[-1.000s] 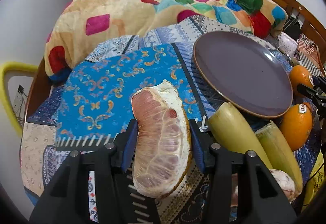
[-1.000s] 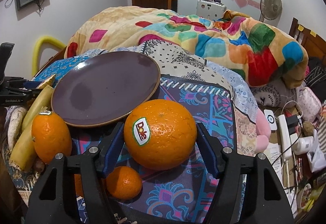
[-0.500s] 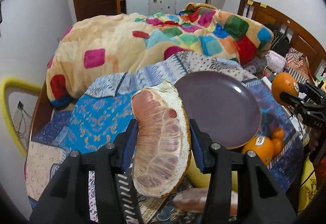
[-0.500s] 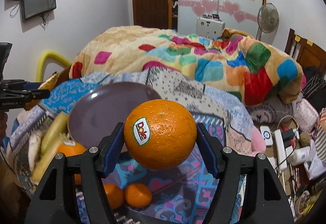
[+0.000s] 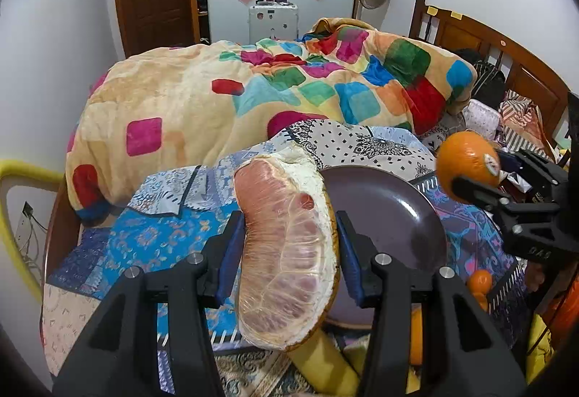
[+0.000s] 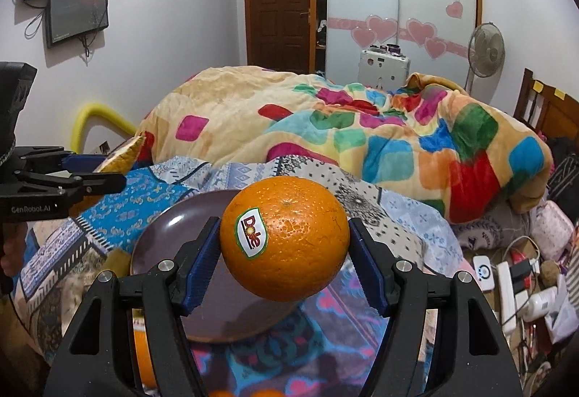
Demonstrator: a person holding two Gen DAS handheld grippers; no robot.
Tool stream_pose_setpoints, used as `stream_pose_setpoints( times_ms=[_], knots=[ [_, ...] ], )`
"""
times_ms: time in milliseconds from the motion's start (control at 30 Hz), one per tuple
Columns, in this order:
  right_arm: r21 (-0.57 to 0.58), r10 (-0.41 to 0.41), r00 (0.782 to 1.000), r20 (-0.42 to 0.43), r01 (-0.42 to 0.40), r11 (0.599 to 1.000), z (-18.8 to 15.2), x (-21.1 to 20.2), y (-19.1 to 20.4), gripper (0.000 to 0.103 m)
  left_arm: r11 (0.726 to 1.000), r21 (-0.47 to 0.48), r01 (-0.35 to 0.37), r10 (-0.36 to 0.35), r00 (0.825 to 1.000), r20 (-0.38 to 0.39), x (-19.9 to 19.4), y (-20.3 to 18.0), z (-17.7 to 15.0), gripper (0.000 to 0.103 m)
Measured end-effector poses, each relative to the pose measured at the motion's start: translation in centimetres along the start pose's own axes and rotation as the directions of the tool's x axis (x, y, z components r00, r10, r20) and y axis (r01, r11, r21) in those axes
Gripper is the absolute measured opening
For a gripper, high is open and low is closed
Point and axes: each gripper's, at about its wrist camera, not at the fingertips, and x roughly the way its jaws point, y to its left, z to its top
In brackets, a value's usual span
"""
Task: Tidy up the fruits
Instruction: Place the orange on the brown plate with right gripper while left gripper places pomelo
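Both fruits are up in the air, neither one placed: the left tool [image 5: 287,247] is clamped on a peeled pomelo wedge [image 5: 286,252], blue pads pressing its two flanks, and the right tool [image 6: 284,265] is clamped on a large stickered orange [image 6: 286,239], pads on either side. The purple plate [image 6: 159,227] lies on the patterned bedspread [image 5: 144,238] below and between the two tools — bare as far as either view shows, though the held fruit hides part of it. Left on the bed near the plate's close rim: a yellow-green banana-like fruit [image 5: 322,366], only partly visible, a small mandarin [image 5: 479,281] and at least one more orange [image 6: 143,353] behind the right tool's frame. My reading: sorting has hardly started, with two pieces lifted and the plate unfilled — setting these down there looks like the step in hand, then the remaining fruit follows
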Motion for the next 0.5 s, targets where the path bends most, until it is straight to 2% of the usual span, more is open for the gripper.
stream_pose_setpoints(
  times_ms=[500],
  knots=[
    [-0.028, 0.015, 0.988, -0.156, -0.020, 0.999, 0.4, 6.7, 0.3, 0.066, 1.000, -0.004, 0.025, -0.025, 0.991, -0.131, 7.3, -0.9, 1.6, 0.049]
  ],
)
